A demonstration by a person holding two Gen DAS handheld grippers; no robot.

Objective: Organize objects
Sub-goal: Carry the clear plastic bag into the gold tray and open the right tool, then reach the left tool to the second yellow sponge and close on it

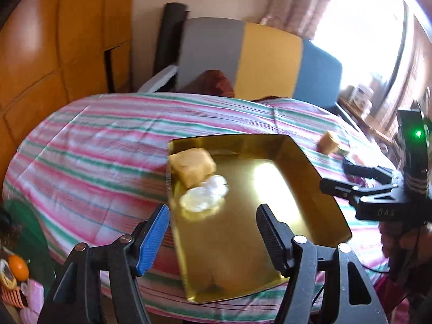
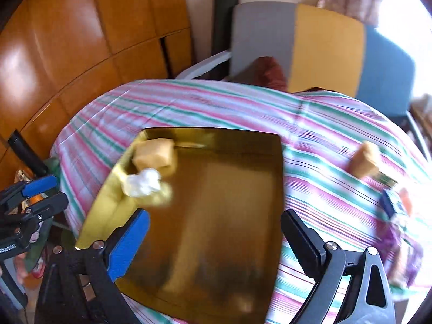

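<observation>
Two grippers above a round table with a pink, green and white striped cloth (image 1: 89, 145). Left gripper (image 1: 213, 237): jaws wide apart, nothing between them. Right gripper (image 2: 216, 243): jaws wide apart, nothing held. Shiny gold rectangular metal tray (image 2: 224, 197) lies on the cloth. In its far left corner a tan cube-shaped block (image 1: 193, 167), with a white crumpled wrapper (image 1: 203, 198) touching it. Second tan block (image 2: 364, 159) sits on the cloth, well right of the tray. Both views blurred.

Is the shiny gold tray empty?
No. The gold tray holds a tan block and a white crumpled lump in one corner.
</observation>
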